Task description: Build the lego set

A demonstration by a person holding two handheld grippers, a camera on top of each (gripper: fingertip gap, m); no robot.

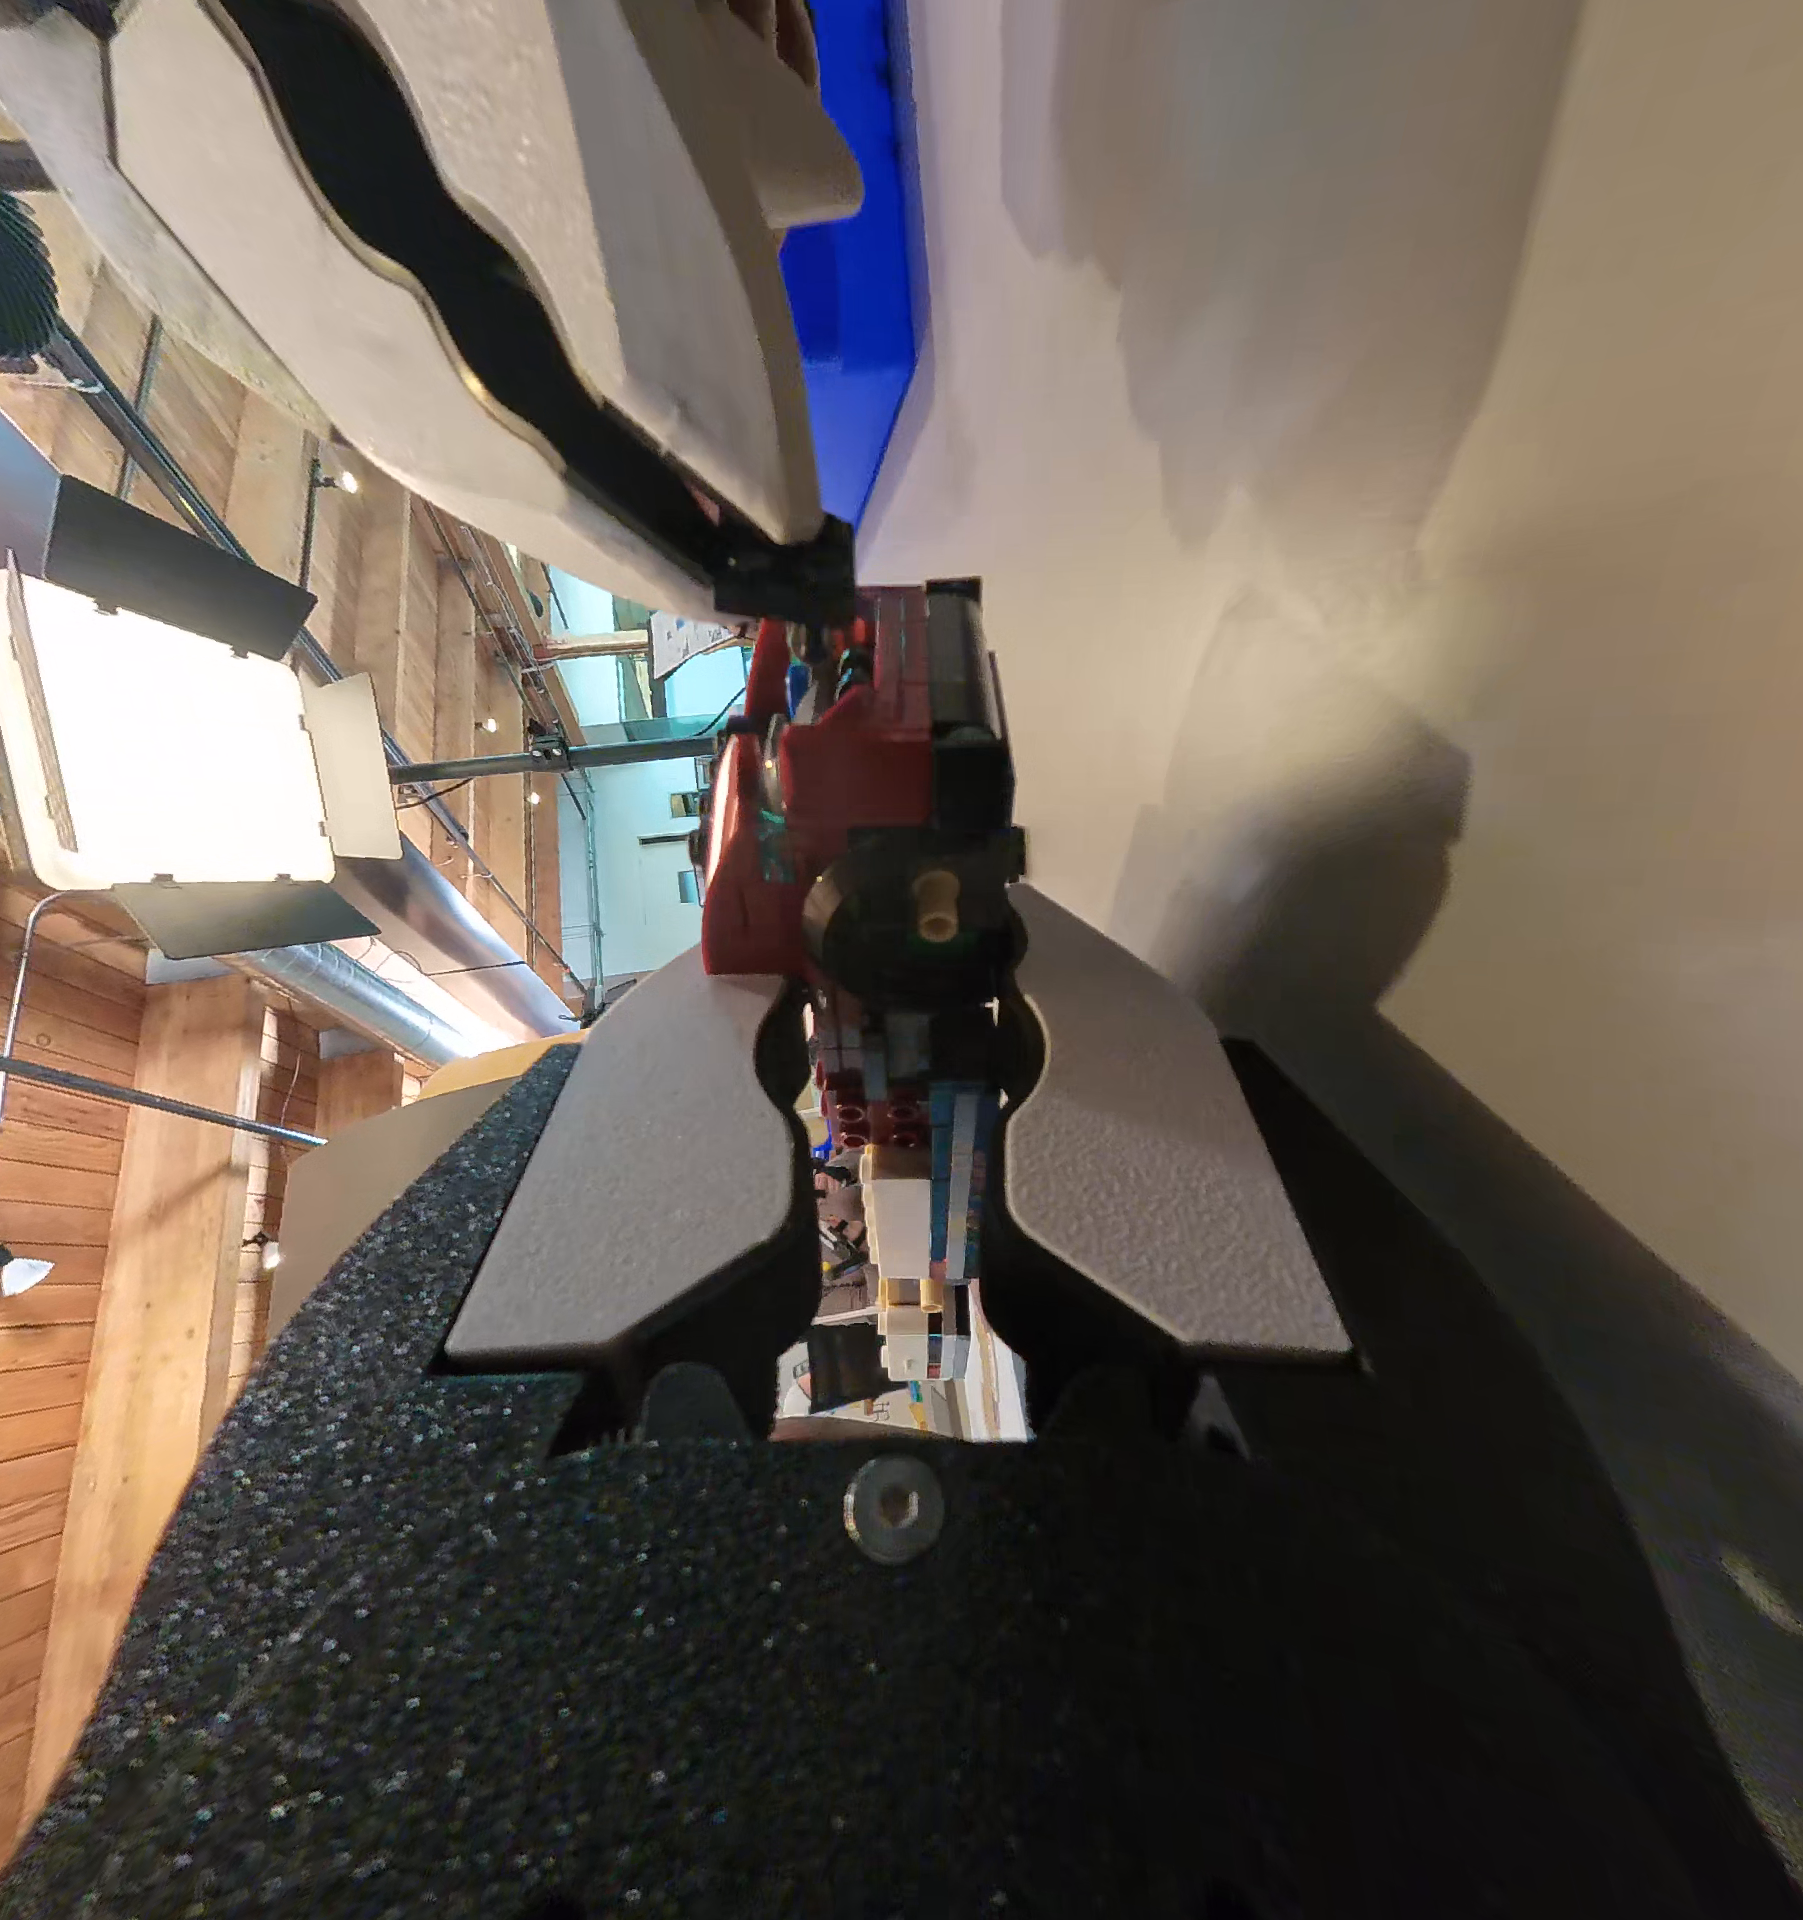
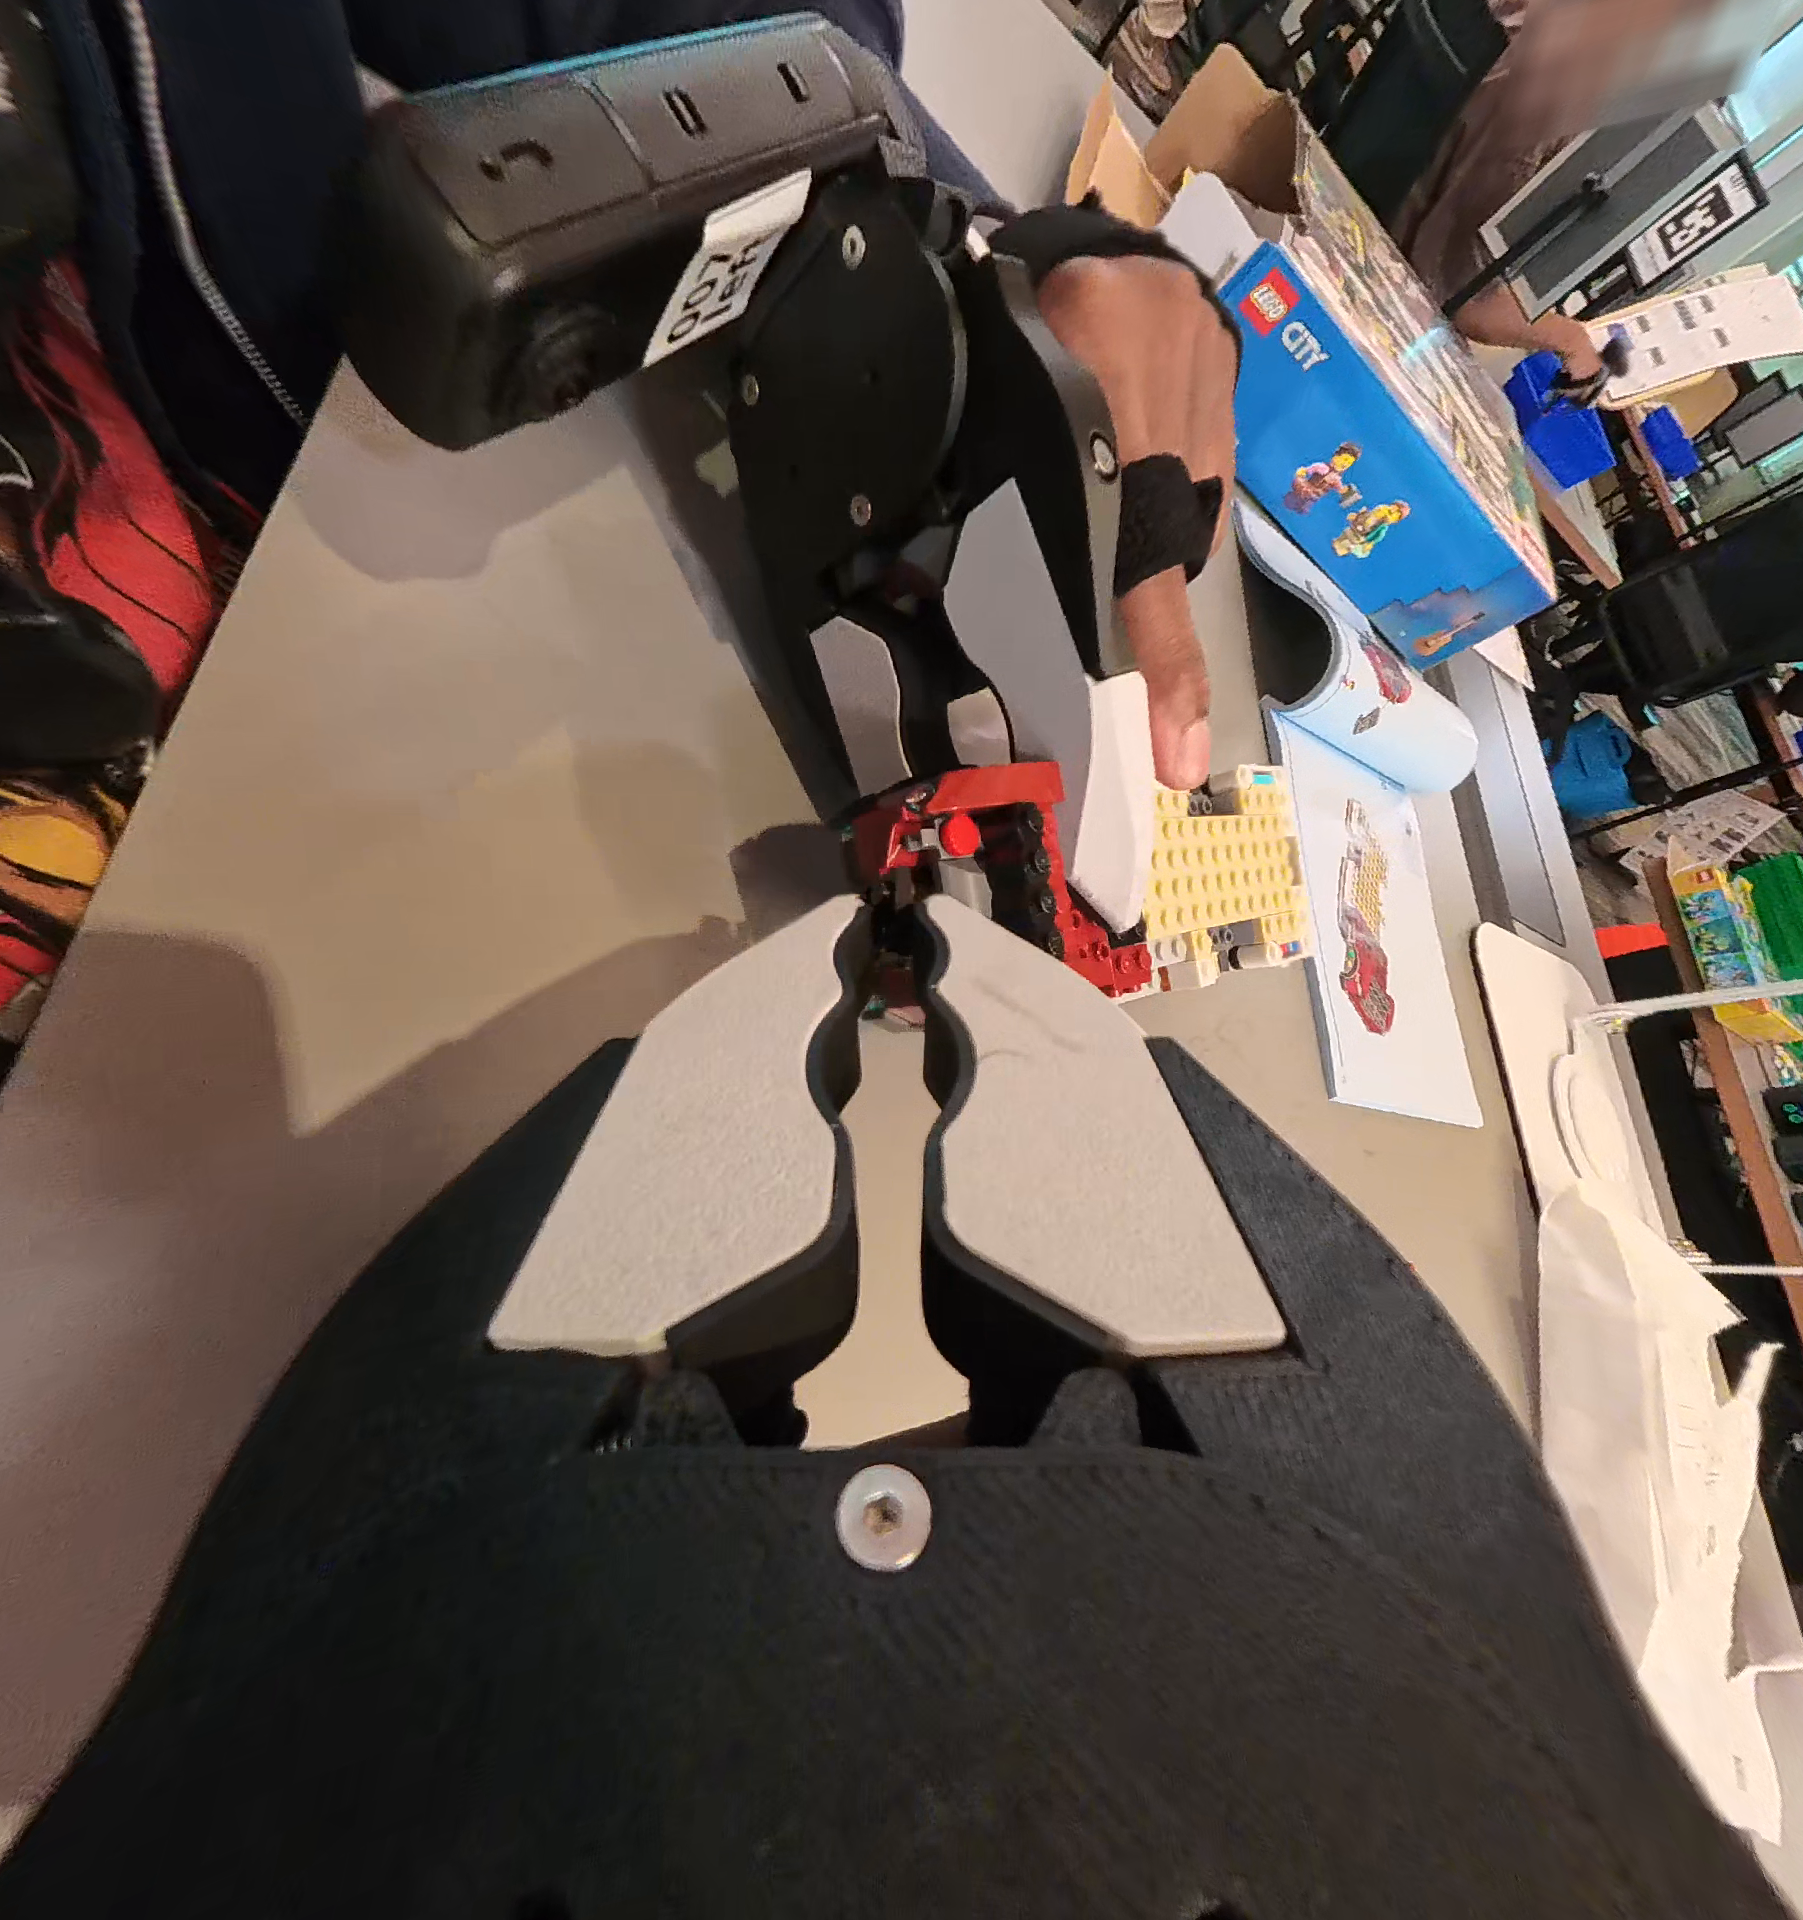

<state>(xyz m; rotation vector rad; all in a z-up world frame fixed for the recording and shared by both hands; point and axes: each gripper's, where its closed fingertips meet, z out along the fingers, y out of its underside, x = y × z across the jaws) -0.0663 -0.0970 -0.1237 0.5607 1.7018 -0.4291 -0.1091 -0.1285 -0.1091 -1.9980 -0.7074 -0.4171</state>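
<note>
1. 2 grippers work on 1 brick-built car (image 2: pixel 1115 883) lying on the table (image 2: pixel 461 727). The left gripper (image 1: pixel 902 997) is clamped across the car's body, pads pressing both sides. The right gripper (image 2: pixel 892 914) has its jaws nearly together, pinching a small dark part at the car's red front end.
2. Risk: a pull on the small part against the clamped body could detach neighbouring bricks, since they only press-fit.
3. Risk: the narrow pinch could slip off the small part.
4. Risk: a finger of the hand (image 2: pixel 1136 416) rests on the car's tan studded plate (image 2: pixel 1219 862); uneven pressure could tilt the car.
5. Surface: smooth, pale tabletop. An open instruction booklet (image 2: pixel 1385 935) lies just beyond the car, a blue toy box (image 2: pixel 1375 436) beyond the booklet.
6. Room: wood-panelled walls, a bright studio light panel (image 1: pixel 170 727) and a metal duct (image 1: pixel 377 977) show past the car.
</note>
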